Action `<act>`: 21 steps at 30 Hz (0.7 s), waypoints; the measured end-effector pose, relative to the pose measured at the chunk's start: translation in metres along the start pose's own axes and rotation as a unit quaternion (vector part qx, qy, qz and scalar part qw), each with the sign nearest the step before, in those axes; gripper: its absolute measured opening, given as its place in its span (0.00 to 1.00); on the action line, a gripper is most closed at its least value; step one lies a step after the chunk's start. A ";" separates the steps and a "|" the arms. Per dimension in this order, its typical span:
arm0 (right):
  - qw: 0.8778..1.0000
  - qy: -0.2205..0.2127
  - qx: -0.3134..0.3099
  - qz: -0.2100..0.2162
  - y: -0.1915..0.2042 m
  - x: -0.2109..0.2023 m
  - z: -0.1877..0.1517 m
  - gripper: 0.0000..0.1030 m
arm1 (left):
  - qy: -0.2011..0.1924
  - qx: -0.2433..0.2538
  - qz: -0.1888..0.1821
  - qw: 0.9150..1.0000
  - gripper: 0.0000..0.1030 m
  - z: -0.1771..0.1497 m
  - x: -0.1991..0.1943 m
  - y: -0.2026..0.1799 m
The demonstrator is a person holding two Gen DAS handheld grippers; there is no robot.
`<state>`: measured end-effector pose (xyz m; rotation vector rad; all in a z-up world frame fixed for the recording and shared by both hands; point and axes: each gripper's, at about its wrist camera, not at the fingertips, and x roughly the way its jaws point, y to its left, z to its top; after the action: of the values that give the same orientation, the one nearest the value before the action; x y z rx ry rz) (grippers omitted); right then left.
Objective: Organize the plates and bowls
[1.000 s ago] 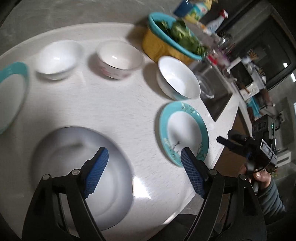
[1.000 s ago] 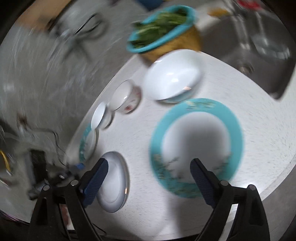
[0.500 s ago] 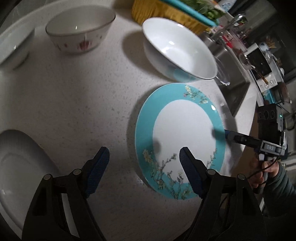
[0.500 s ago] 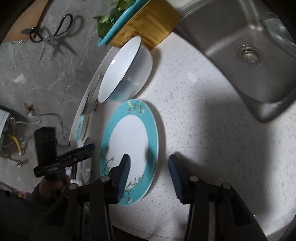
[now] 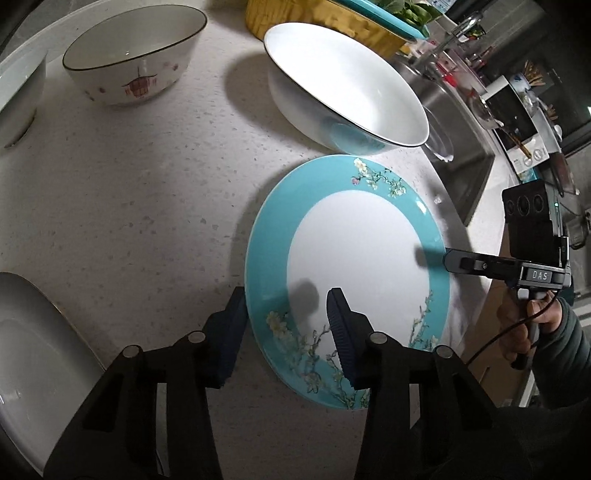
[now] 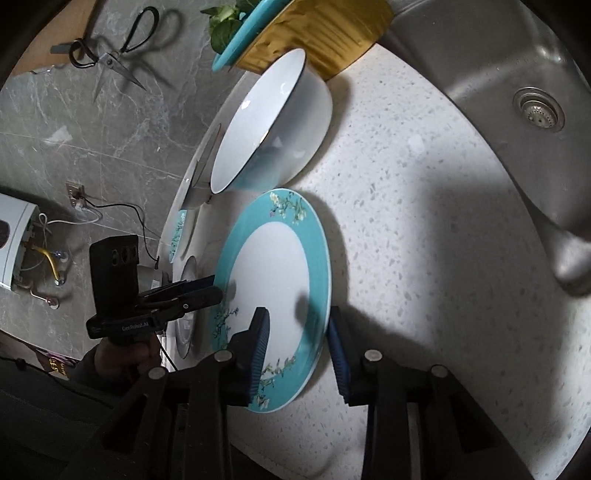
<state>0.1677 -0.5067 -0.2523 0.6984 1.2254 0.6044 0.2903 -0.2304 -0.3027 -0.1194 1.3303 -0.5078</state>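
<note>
A teal-rimmed plate with blossom pattern point(image 5: 354, 258) lies on the white speckled counter point(image 5: 147, 206); it also shows in the right wrist view point(image 6: 273, 291). My left gripper point(image 5: 286, 325) straddles its near-left rim, jaws partly closed, one finger under and one over. My right gripper point(image 6: 297, 343) straddles the opposite rim the same way. A large white bowl point(image 5: 343, 88) stands just behind the plate. A patterned bowl point(image 5: 133, 55), a white bowl point(image 5: 18, 96) and a white plate point(image 5: 33, 350) sit to the left.
A yellow basket with a teal colander of greens point(image 5: 332, 18) stands behind the large bowl. The steel sink point(image 6: 517, 110) lies to the right of the plate. Another teal plate point(image 6: 177, 236) lies far left. Scissors point(image 6: 110, 55) lie on the grey floor.
Both grippers have moved in on the teal plate and narrowed their jaws around opposite rims. The left went from over the white plate to the teal one.
</note>
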 end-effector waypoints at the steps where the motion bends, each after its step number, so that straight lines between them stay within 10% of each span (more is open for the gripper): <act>1: 1.000 0.004 0.006 -0.003 0.000 0.001 0.002 0.33 | 0.001 -0.002 0.000 1.000 0.35 -0.001 -0.002 0.002; 5: 0.999 0.015 0.009 -0.049 0.000 0.002 0.003 0.08 | 0.005 -0.014 0.011 1.000 0.23 -0.002 -0.004 0.009; 21: 0.995 0.017 0.031 -0.089 0.011 0.007 0.009 0.11 | 0.014 -0.015 0.029 0.999 0.16 -0.007 -0.007 0.010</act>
<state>0.1778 -0.4957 -0.2461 0.6243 1.3256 0.4335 0.2859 -0.2170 -0.3022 -0.0988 1.3645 -0.4411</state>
